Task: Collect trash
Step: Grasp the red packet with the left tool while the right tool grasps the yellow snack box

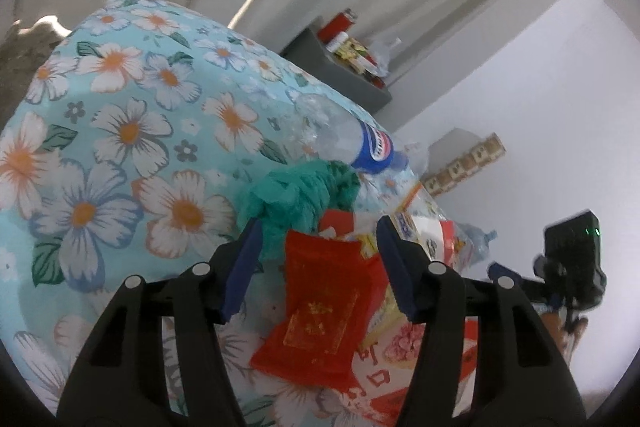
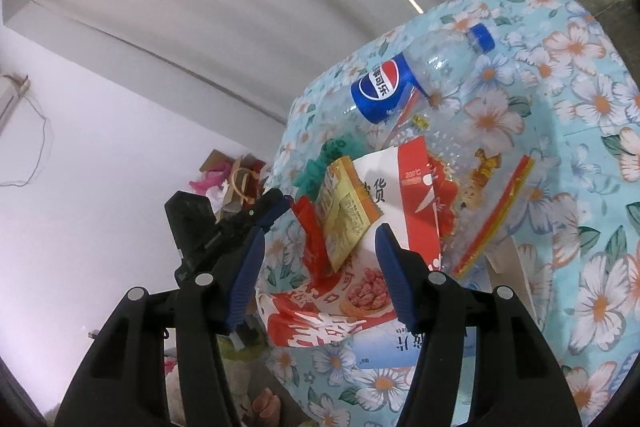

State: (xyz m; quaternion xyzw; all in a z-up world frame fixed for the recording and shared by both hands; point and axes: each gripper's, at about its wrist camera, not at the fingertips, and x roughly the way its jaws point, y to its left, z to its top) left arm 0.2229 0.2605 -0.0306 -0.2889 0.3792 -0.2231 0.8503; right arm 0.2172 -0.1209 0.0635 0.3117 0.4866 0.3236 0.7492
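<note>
Trash all on the table (image 1: 120, 131) yet, nothing collected: bottle (image 2: 404, 83), red packet (image 1: 320, 307), yellow box (image 2: 346, 211), wrappers in one heap. My left claw (image 1: 316, 267) gapes around the packet, right claw (image 2: 320, 271) gapes over the box, neither gripping

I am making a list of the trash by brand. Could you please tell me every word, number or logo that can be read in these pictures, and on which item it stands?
Pepsi globe logo, Chinese characters beside it too blurred to quote: bottle label.
"200°C": red-and-white bag.
"货": same bag, white part.
"口": peanut snack bag; its other big characters are cut off.
Gold print on red packet: blurred.
Small print on yellow packet: unreadable.
</note>
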